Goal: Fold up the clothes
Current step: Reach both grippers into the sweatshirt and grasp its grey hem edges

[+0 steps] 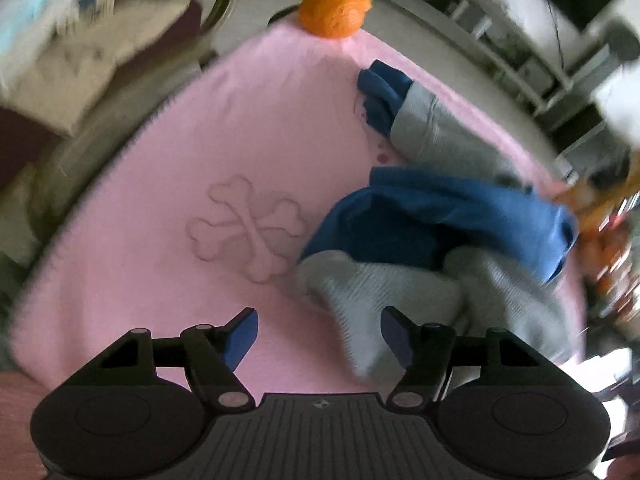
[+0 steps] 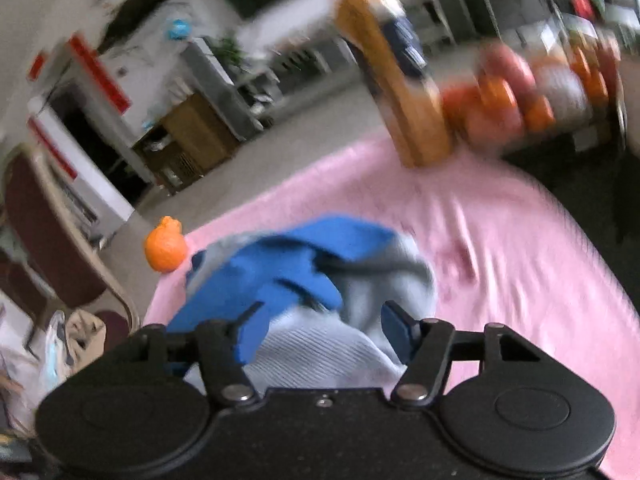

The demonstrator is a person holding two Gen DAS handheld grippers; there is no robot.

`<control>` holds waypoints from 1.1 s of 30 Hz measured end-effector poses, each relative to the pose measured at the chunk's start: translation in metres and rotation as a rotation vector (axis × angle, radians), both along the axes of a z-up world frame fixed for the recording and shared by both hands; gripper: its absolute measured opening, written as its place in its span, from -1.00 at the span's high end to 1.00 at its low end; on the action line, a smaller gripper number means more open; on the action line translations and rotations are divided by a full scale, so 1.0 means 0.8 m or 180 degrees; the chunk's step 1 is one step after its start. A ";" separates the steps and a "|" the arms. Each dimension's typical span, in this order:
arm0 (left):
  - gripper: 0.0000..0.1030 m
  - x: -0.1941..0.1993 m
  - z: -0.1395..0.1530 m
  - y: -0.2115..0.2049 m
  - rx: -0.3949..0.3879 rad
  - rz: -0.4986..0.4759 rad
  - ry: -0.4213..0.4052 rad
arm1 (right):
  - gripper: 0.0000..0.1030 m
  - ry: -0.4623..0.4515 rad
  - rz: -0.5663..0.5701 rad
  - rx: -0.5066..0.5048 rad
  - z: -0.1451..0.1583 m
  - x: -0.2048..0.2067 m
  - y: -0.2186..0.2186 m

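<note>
- A pink cloth (image 1: 168, 184) covers the counter; a crossed-bones figure (image 1: 248, 226) is pressed into it, and a few dark red spots (image 2: 460, 256) mark it near the clothes.
- Both views are blurred. Around the counter lies pale floor; the right wrist view shows a wooden cabinet (image 2: 192, 136) and a white wall panel with red stripes (image 2: 96, 72), the left wrist view grey shelving (image 1: 520, 60) along the far side.
- A dark red chair with a pale frame (image 2: 52, 232) stands beside the counter's edge.
- An orange ball-like thing (image 1: 335, 10) sits at the counter's far corner, well apart from the clothes.
- At another edge stand an orange carton (image 2: 400, 80) and a heap of orange and red packets (image 2: 532, 96), too blurred to read.
- The blue and grey garment (image 1: 436, 232) lies crumpled on the pink cloth, one grey sleeve with a blue end (image 1: 408, 108) stretched toward the far side.
- The left gripper (image 1: 318, 338) hangs over the cloth with its jaws apart; a grey ribbed edge of the garment lies below the gap, beside the right-hand finger, and no pinch shows.
- The right gripper (image 2: 318, 334) is over the heap, jaws apart, with pale grey ribbed fabric in the gap; whether the pads press on it I cannot tell.
</note>
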State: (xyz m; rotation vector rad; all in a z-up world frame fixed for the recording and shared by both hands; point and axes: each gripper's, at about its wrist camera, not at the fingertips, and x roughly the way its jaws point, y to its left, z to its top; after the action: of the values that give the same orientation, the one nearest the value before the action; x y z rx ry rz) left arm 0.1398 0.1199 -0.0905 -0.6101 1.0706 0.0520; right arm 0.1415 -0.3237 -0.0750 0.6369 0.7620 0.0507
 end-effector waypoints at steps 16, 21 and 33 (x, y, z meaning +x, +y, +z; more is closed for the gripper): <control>-0.32 -0.003 -0.012 -0.013 -0.0007 -0.0176 -0.0170 | -0.06 0.0937 -0.0592 0.1095 -0.117 0.059 -0.041; -0.32 -0.023 -0.005 -0.018 0.0050 -0.0206 -0.0278 | 0.80 0.0669 -0.0464 0.0612 -0.089 0.047 -0.004; -0.42 -0.050 -0.032 -0.051 -0.0172 -0.0333 -0.0215 | 0.80 0.0473 -0.0914 0.0865 -0.067 -0.036 -0.068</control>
State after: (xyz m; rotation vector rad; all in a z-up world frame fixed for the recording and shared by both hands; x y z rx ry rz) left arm 0.0999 0.0793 -0.1160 -0.5994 1.0396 -0.0883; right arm 0.1129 -0.3783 -0.1288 1.0127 0.8067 -0.1606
